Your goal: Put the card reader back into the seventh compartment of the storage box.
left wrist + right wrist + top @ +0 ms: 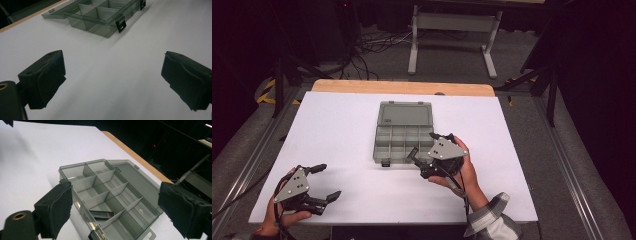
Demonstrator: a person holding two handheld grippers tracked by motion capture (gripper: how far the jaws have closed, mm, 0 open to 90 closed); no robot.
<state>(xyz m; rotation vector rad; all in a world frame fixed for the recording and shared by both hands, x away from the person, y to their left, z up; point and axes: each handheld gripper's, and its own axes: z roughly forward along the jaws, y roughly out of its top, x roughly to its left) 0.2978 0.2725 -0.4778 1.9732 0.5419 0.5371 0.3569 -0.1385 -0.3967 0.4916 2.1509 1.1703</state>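
- So we've got a white counter (337, 150) with a smoky grey see-through organizer box (404, 141) sitting roughly in the middle, a bit toward the far side.
- The box's lid (405, 113) is flipped all the way open and lies flat on the counter on the far side of the tray.
- The tray is split by dividers into a grid of little compartments; from the right gripper view we can see a small dark flat piece (101, 214) lying in one of the near compartments. Can't tell what it actually is.
- There's a black latch (385, 163) on the near edge of the box toward its left, hanging loose.
- Our right gripper (430, 149) is at the box's near right corner, held in the right hand (462, 172). Its jaws are spread wide with nothing pinched; in its own view the box sits between and beyond the two pads, and neither pad presses on it.
- Whether the jaw nearest the box's wall actually touches it, we can't say for sure.
- Our left gripper (323, 181) is over at the near left of the counter, well apart from the box, in the left hand (282, 217). Jaws wide apart too, just bare white counter between them.
- A plaid sleeve (492, 220) shows at the near edge on the right.
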